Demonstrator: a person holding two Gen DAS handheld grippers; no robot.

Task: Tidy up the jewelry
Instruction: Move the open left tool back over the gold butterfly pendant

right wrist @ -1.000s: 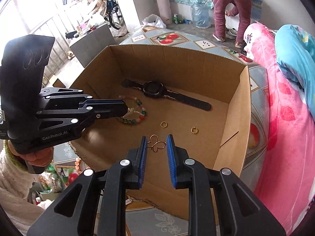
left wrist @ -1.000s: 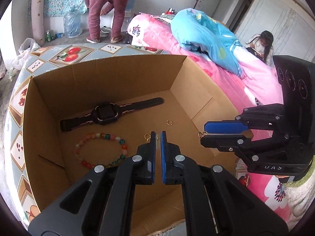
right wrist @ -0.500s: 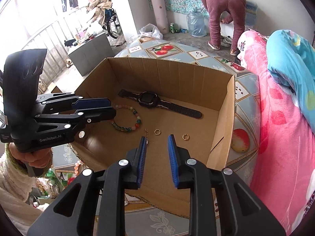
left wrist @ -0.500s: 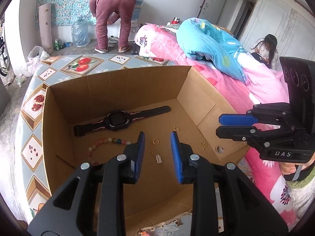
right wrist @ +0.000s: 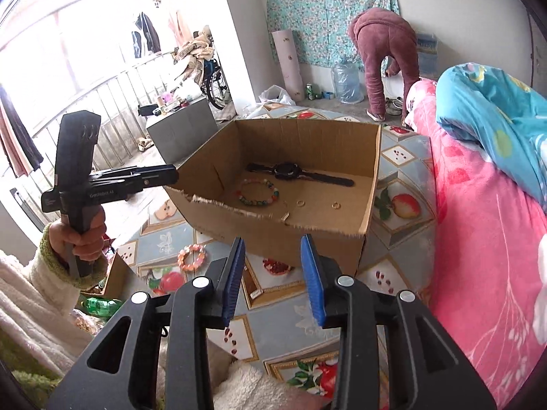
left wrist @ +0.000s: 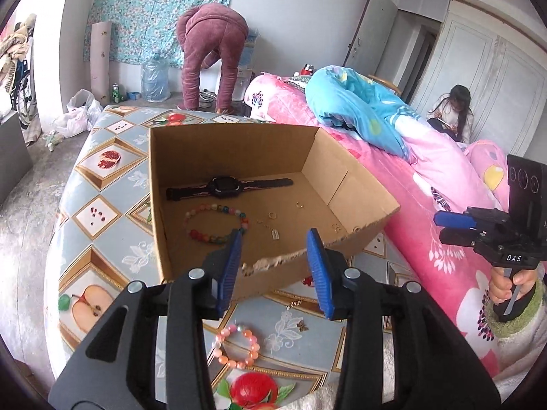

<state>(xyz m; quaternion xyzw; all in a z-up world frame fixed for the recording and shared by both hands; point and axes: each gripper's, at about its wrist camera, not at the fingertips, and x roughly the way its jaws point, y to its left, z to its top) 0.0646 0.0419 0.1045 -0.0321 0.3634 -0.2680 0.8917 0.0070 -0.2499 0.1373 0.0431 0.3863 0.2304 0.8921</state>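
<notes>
Open brown cardboard box sits on fruit-patterned tablecloth; black wristwatch, multicoloured bead bracelet inside. Pink bead bracelet lies outside, before it. Left gripper and right gripper: jaws just opened, apart, nothing between

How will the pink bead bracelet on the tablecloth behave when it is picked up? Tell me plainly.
The pink bead bracelet will probably sag into a drooping loop, being separate round beads on a string. It looks light for its size. The glossy beads may slip or roll between flat pads, so pinching across the strand seems safer than pushing it.
</notes>
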